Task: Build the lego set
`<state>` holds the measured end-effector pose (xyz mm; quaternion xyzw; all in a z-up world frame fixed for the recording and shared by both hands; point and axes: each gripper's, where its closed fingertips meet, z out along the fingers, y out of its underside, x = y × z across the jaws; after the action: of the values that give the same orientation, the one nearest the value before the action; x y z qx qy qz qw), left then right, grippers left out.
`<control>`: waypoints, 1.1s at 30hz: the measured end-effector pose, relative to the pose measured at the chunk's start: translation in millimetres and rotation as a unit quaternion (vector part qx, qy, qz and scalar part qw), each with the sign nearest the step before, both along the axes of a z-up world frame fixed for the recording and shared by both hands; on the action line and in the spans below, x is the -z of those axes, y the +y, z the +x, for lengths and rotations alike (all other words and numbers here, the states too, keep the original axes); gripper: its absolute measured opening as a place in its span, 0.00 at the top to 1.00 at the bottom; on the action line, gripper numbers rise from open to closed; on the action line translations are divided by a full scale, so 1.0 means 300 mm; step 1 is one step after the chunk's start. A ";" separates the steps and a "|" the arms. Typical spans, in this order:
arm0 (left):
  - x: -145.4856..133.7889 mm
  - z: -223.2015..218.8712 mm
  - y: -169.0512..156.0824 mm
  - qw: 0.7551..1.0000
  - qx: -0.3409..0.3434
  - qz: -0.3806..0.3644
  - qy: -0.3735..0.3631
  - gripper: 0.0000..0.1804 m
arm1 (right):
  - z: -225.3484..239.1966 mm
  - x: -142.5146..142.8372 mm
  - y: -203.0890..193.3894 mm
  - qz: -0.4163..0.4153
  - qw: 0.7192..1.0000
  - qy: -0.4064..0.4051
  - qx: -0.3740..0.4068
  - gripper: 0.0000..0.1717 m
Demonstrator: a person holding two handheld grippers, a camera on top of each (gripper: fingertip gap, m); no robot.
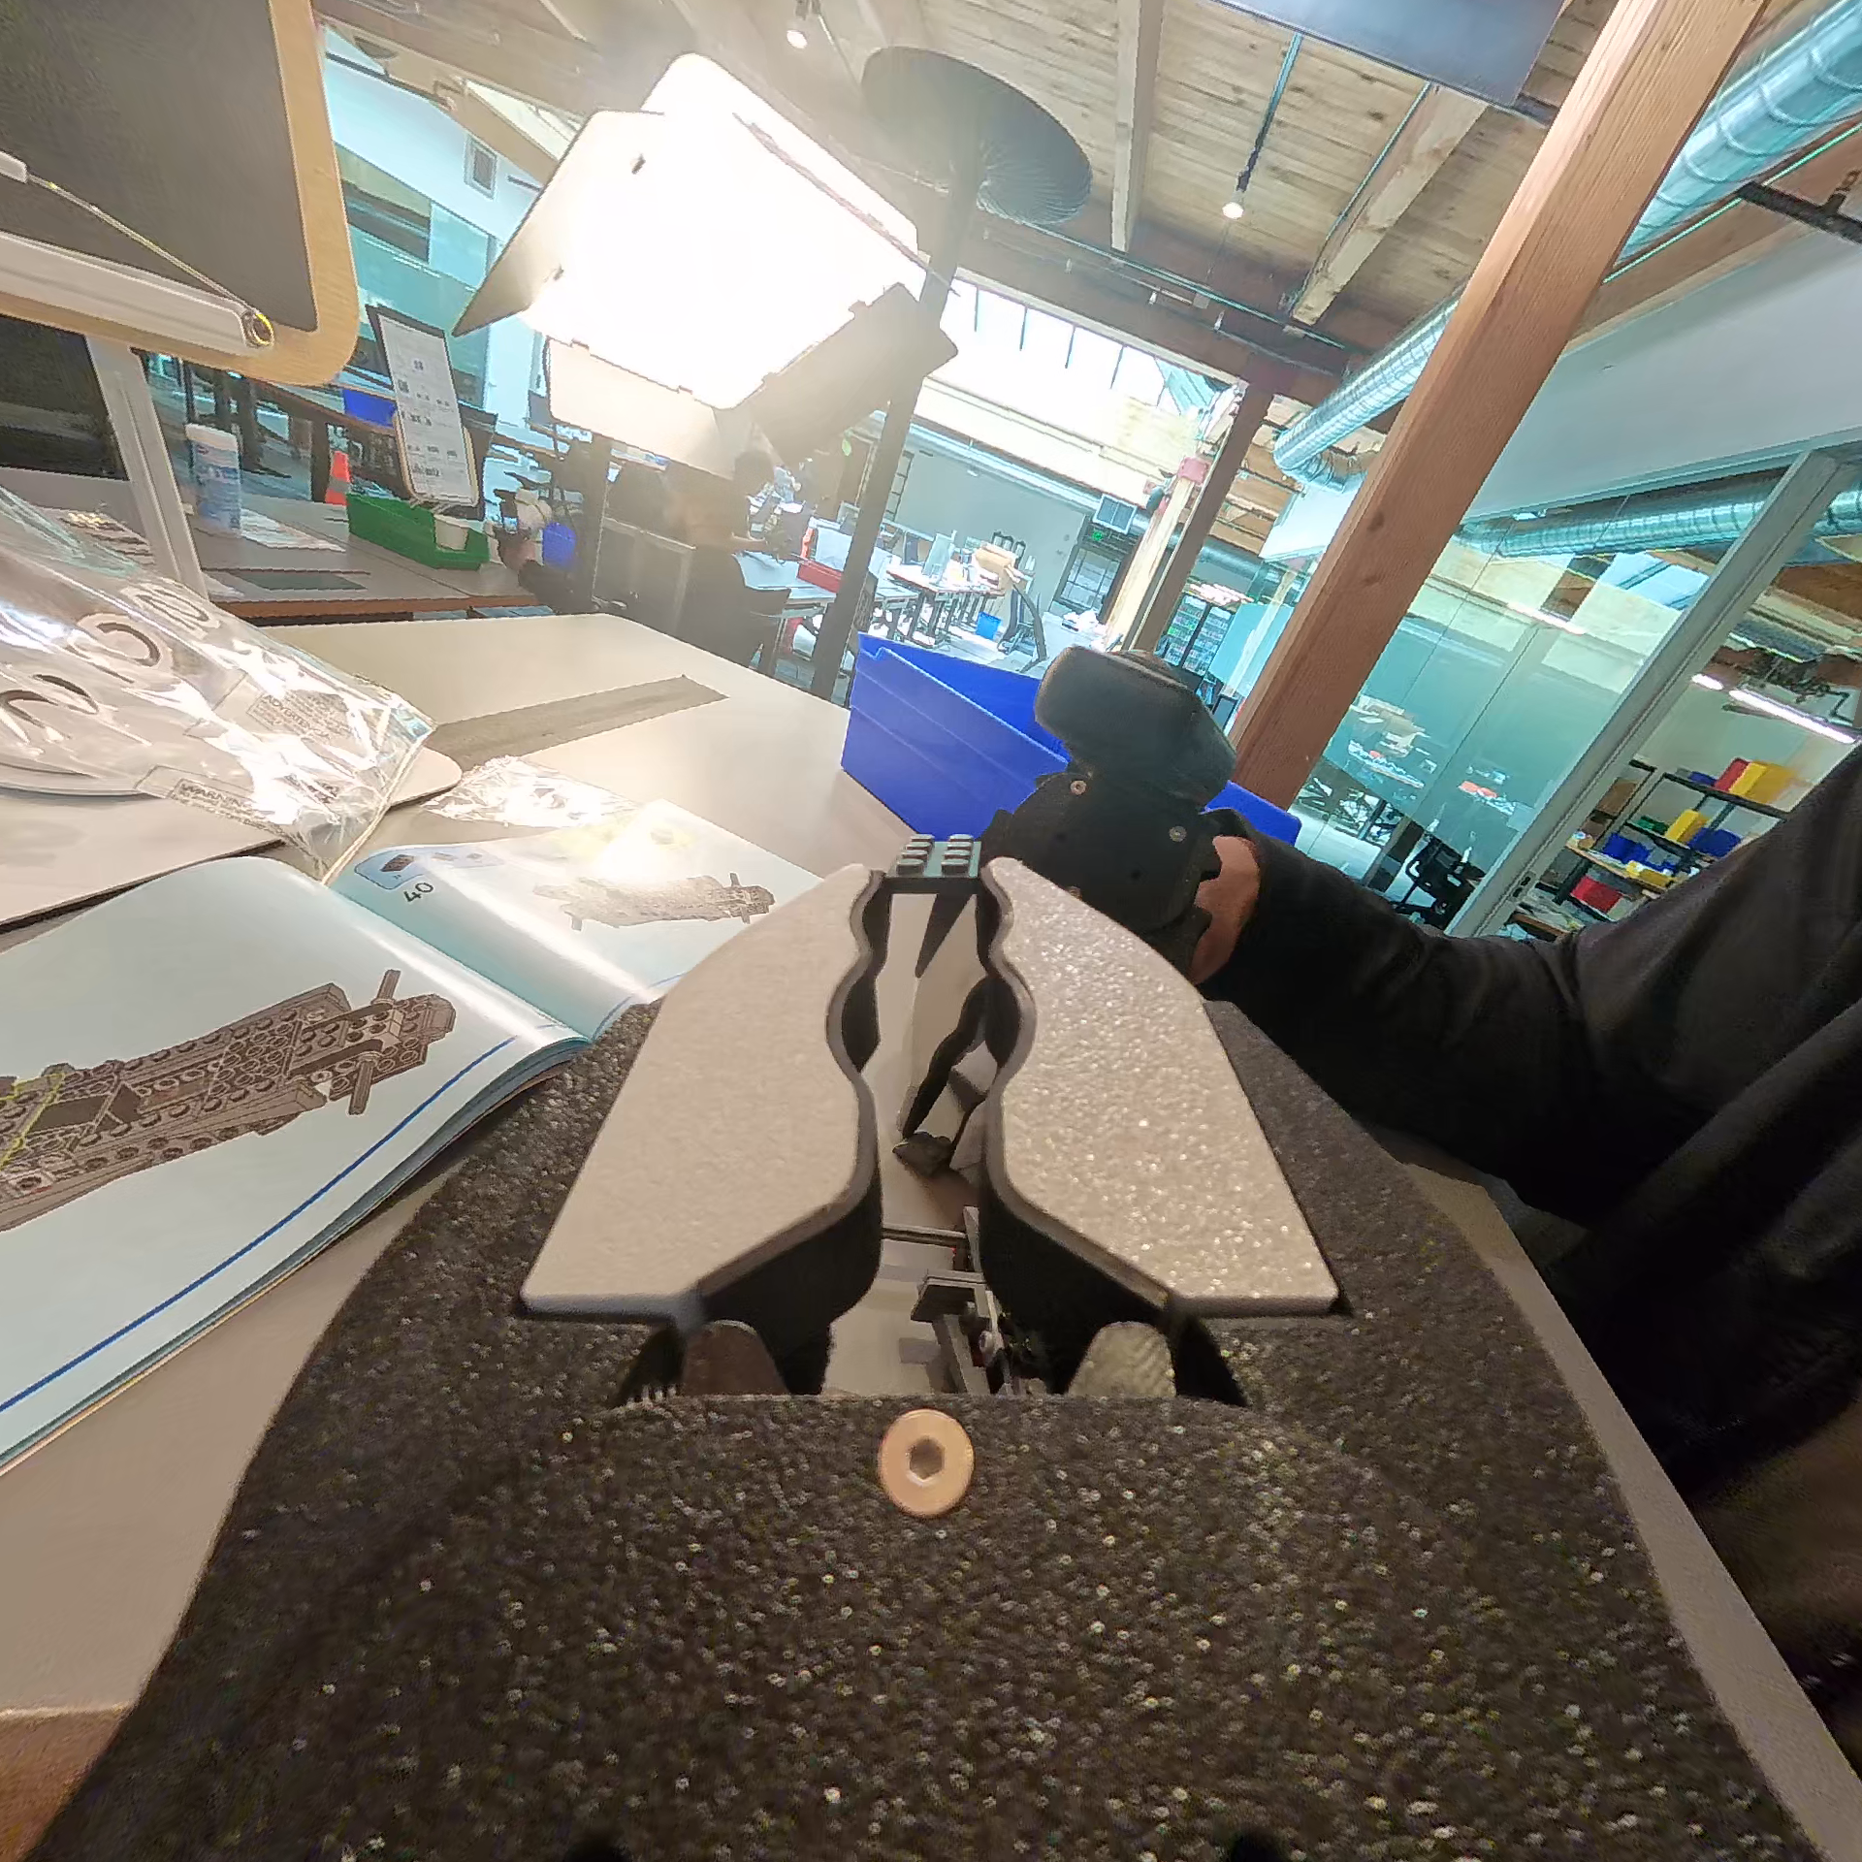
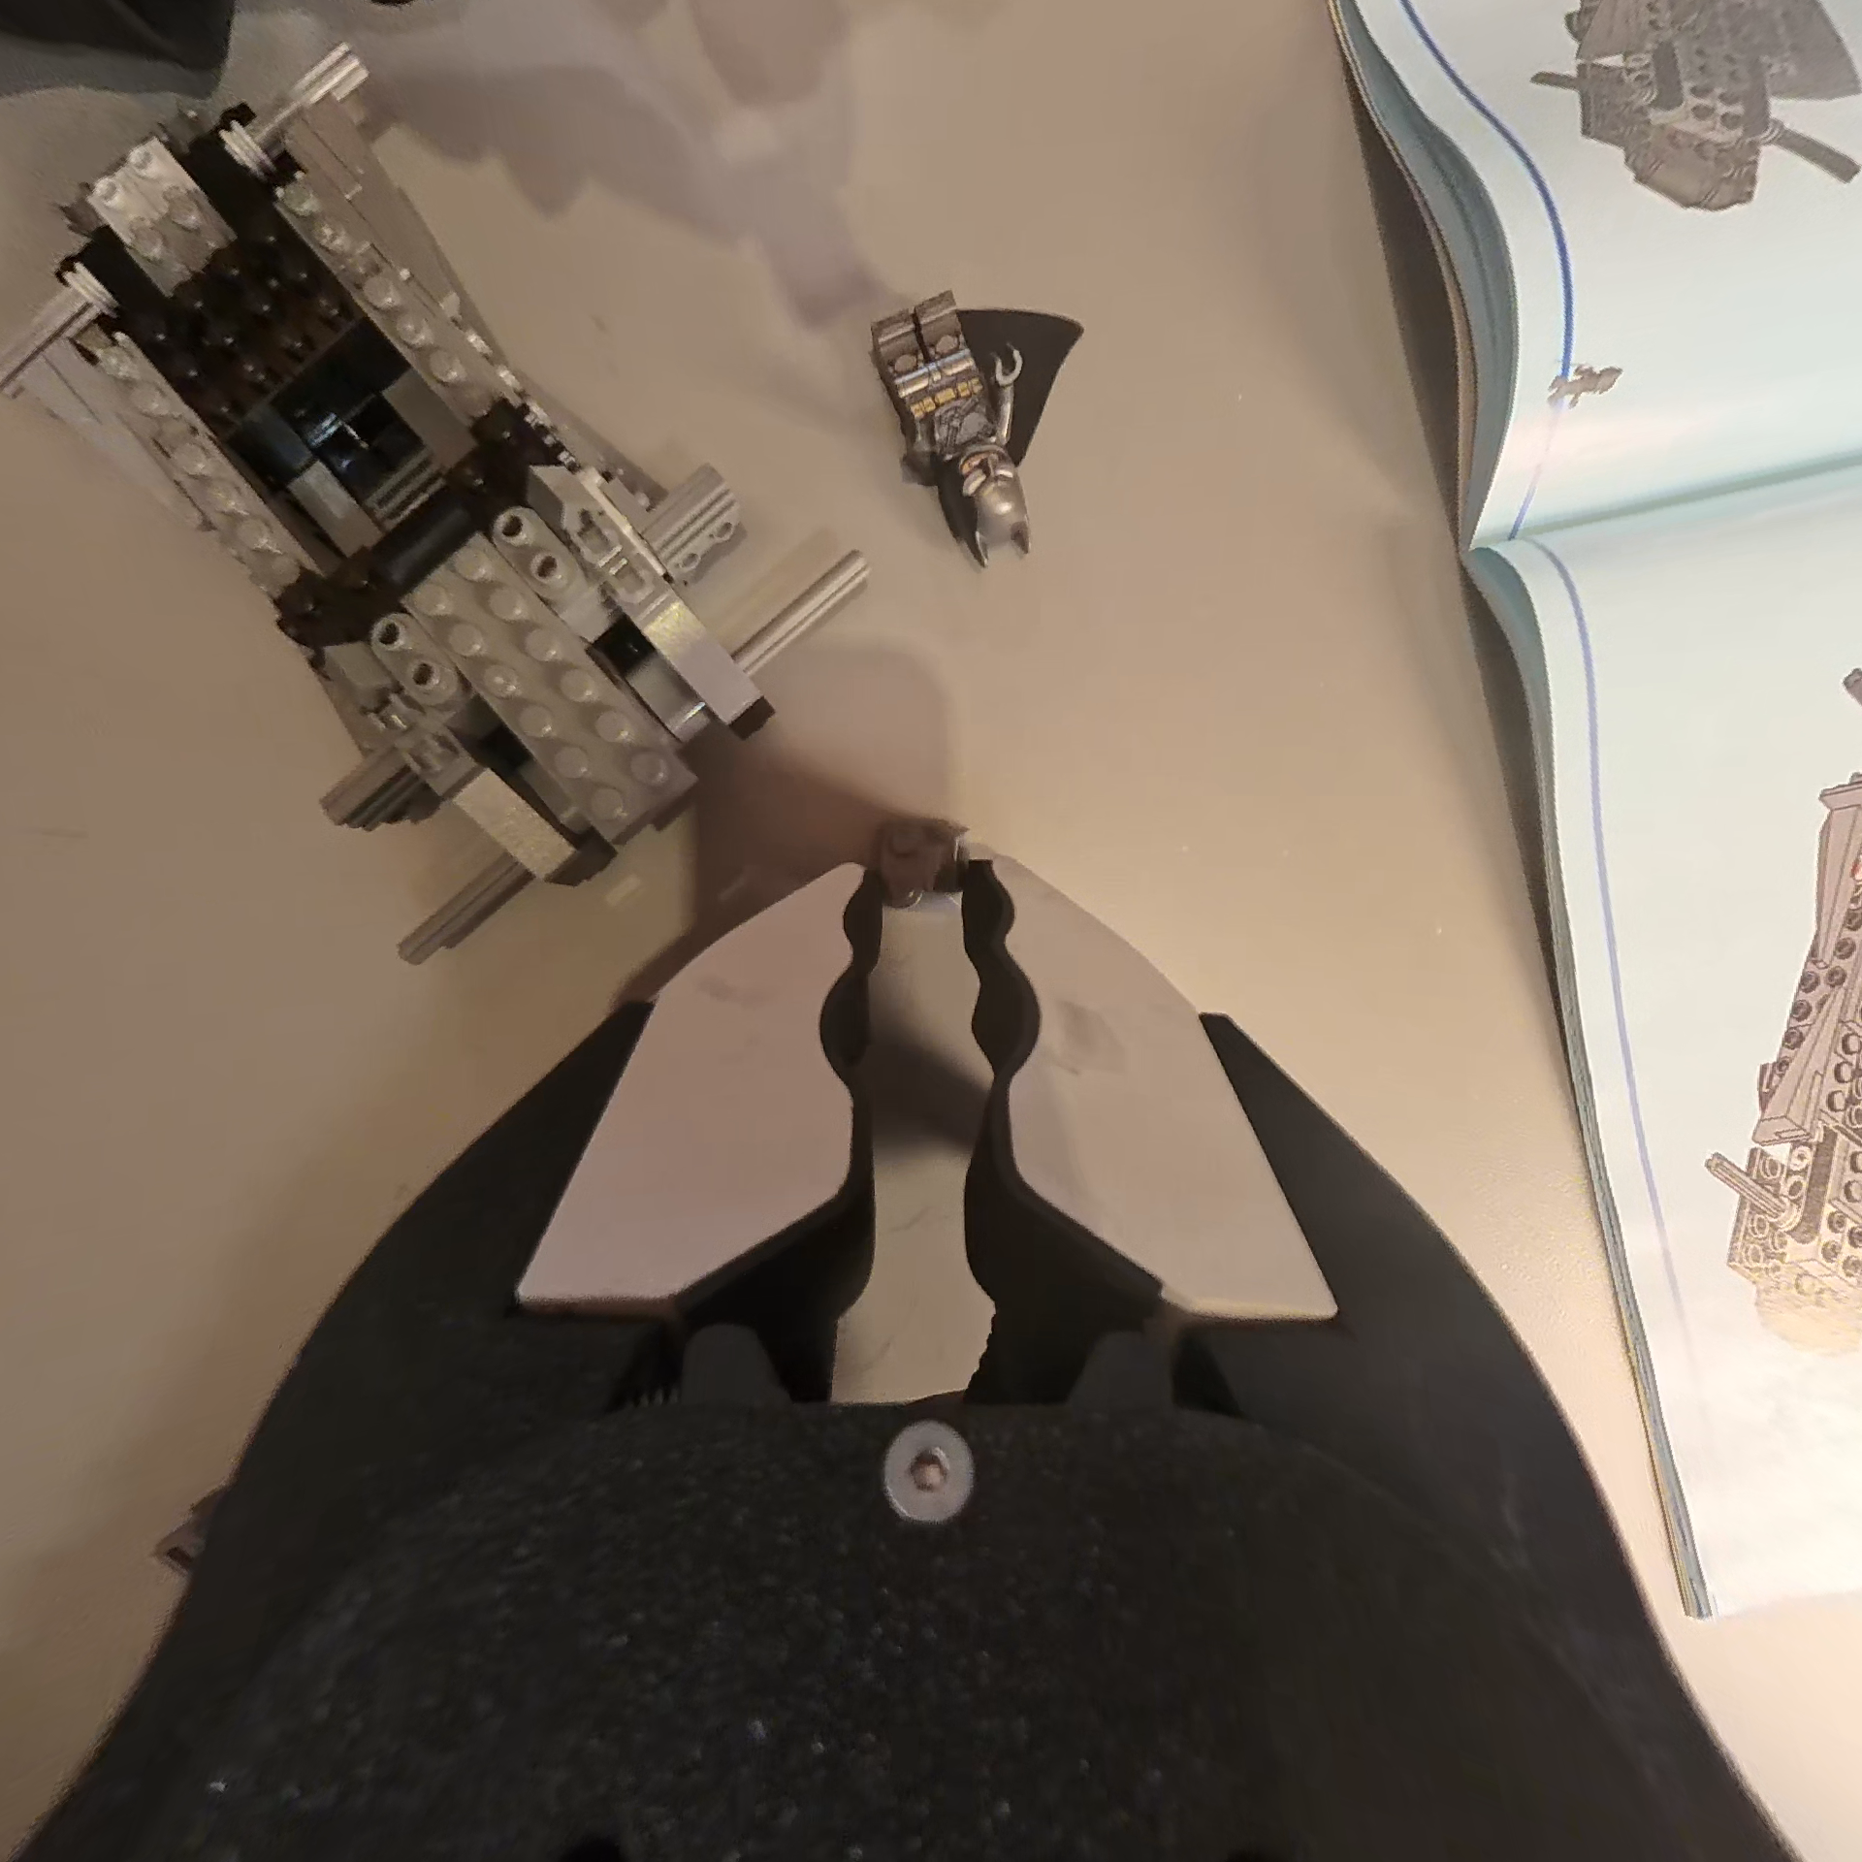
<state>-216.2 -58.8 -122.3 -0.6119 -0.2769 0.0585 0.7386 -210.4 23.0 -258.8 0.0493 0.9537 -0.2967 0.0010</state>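
In the left wrist view my left gripper [image 1: 928,879] is shut on a dark grey studded plate [image 1: 937,856], held at the fingertips above the table. The right gripper's black body [image 1: 1128,786] shows beyond it, held by a hand. In the right wrist view my right gripper [image 2: 922,887] is shut on a small grey lego piece [image 2: 912,869], just above the beige table [image 2: 1159,705]. A part-built grey and black lego model [image 2: 383,504] lies to the upper left. A minifigure with a black cape [image 2: 967,423] lies on the table ahead.
An open instruction booklet [image 2: 1663,705] lies at the right, and in the left wrist view [image 1: 252,1058] at the left. Clear plastic bags [image 1: 181,695] lie at far left. A blue bin [image 1: 947,736] stands at the table's far edge. A black-sleeved arm [image 1: 1511,1028] crosses from the right. About 15 cm separates my left fingertips from my right.
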 end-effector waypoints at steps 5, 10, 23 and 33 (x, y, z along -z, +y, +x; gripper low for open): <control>0.000 0.004 0.005 1.000 0.006 0.003 0.002 0.91 | -0.001 -0.002 0.004 -0.001 1.000 0.008 -0.012 0.91; -0.002 0.007 0.004 1.000 0.010 0.007 0.001 0.91 | -0.007 -0.016 0.006 -0.010 1.000 0.009 -0.011 0.92; -0.015 0.022 0.017 0.999 0.025 0.020 0.012 0.91 | -0.024 -0.101 0.005 -0.049 0.998 0.024 -0.003 0.96; -0.013 0.033 0.026 0.999 0.036 0.016 0.015 0.91 | -0.022 -0.174 -0.027 -0.084 0.996 0.027 -0.008 0.96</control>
<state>-206.3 -51.0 -118.3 -0.6087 -0.2441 0.0365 0.7540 -217.1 15.0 -206.6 0.0336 0.9256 -0.3766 -0.0183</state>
